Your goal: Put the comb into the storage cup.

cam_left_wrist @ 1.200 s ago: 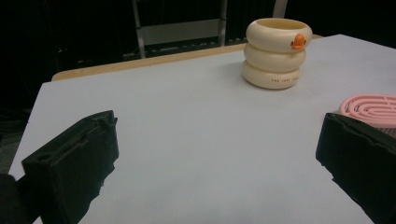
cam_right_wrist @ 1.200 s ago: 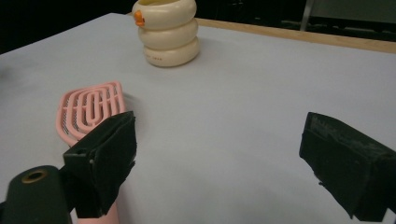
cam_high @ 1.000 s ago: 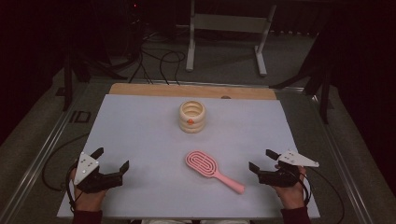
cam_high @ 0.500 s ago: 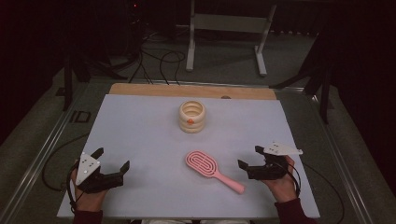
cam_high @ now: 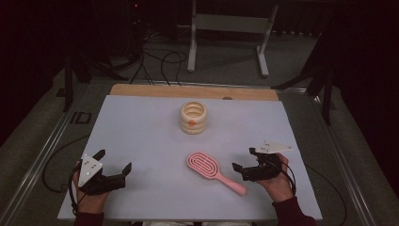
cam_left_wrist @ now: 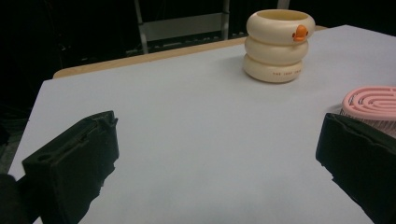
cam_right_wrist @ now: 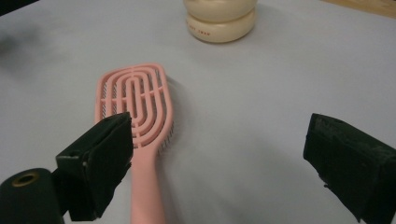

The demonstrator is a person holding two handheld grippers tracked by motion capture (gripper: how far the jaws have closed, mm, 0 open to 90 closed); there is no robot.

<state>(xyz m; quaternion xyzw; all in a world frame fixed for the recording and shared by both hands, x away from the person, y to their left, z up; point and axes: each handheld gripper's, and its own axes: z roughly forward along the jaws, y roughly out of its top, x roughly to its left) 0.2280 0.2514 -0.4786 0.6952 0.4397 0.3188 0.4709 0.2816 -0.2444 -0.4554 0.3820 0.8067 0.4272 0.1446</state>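
Note:
A pink hairbrush point(cam_high: 214, 172) lies flat on the pale table point(cam_high: 141, 136), head toward the middle, handle toward the front right. My right gripper point(cam_high: 245, 160) is open just right of the handle; in the right gripper view the brush point(cam_right_wrist: 137, 116) runs up beside the left jaw, not between closed jaws. My left gripper point(cam_high: 113, 162) stands open near the front left corner, nothing between its jaws. A cream ringed cup point(cam_high: 193, 117) with an orange mark stands upright at the table's middle back, also in the left gripper view as the cup point(cam_left_wrist: 279, 45), with the brush head point(cam_left_wrist: 371, 100) at right.
A wooden strip point(cam_high: 193, 91) edges the table's far side. Beyond it are a metal stand point(cam_high: 228, 33) and cables point(cam_high: 155, 61) on the dark floor. Metal rails run along both table sides.
My right gripper has moved left toward the brush handle, from the right edge to just beside it. The left gripper, brush and cup have stayed put.

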